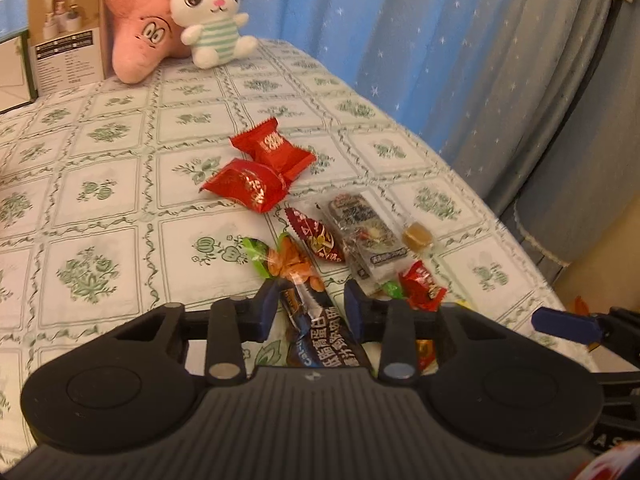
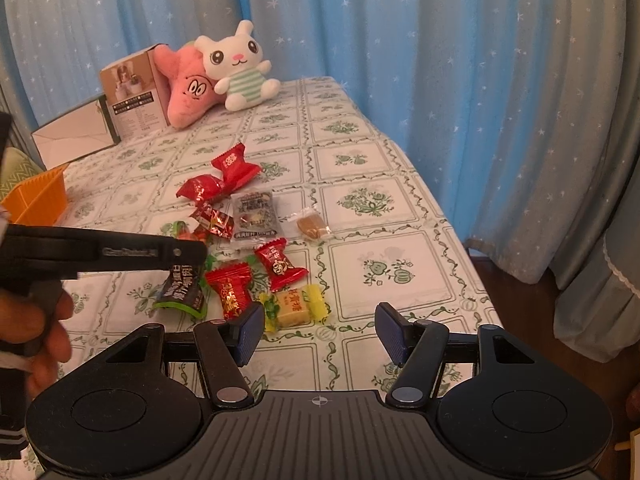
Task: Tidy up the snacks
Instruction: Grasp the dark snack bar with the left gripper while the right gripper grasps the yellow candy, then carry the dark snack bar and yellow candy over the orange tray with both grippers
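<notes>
Several wrapped snacks lie scattered on the green-patterned tablecloth [image 1: 100,200]. My left gripper [image 1: 310,308] has its blue pads against both sides of a dark snack packet [image 1: 320,332] with white lettering. From the right wrist view, its black finger [image 2: 176,252] covers the top of that dark packet [image 2: 182,294]. My right gripper [image 2: 322,334] stands open low over the cloth with nothing between its pads. A yellow candy [image 2: 294,310] and a red candy [image 2: 232,292] lie just ahead of its left pad. Two red packets [image 1: 260,168] lie farther back.
An orange basket [image 2: 40,196] stands at the table's left side. A pink plush [image 2: 184,88], a white rabbit plush [image 2: 240,68] and a cardboard box [image 2: 136,92] stand at the back. The table edge [image 2: 452,240] drops off at the right, before blue curtains. A hand [image 2: 36,328] holds the left gripper.
</notes>
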